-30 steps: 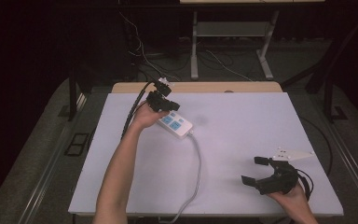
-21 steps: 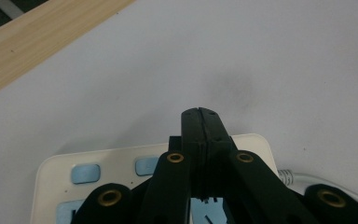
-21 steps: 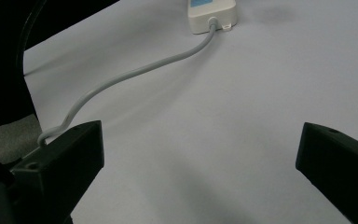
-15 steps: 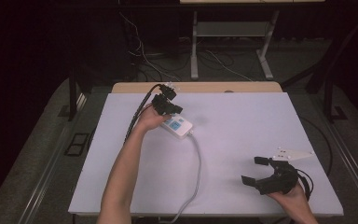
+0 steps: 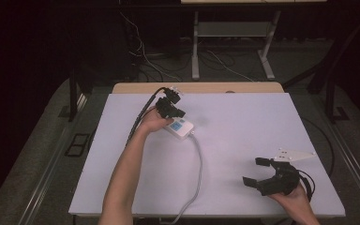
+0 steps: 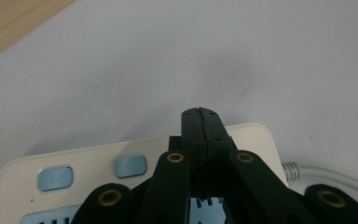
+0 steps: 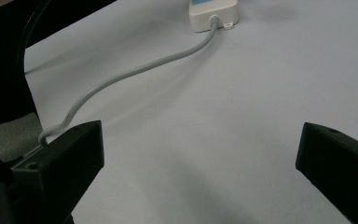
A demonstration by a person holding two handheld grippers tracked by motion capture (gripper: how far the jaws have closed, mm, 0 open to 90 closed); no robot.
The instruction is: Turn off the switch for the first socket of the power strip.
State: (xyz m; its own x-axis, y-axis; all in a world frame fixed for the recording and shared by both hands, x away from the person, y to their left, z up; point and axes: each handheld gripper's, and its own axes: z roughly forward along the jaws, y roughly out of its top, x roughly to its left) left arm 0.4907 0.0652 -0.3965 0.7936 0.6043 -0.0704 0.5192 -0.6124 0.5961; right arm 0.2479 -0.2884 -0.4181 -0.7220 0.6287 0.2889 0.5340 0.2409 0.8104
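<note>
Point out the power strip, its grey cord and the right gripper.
power strip (image 5: 182,129): high view, white top face beside the blue panel.
grey cord (image 7: 135,70): right gripper view, middle of its curve.
right gripper (image 5: 256,171): high view, midway between its open fingertips.

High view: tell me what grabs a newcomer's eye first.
The white power strip at the table's far left, with the left gripper over it, jaws pressed together. Its grey cord curves to the near edge. At the near right, the right gripper hovers with jaws wide apart.

left gripper (image 5: 177,113) nudged slightly toward upper right of the high view, over the white rectangular plastic power strip with blue buttons (image 5: 180,128), forearm extended farther
</note>
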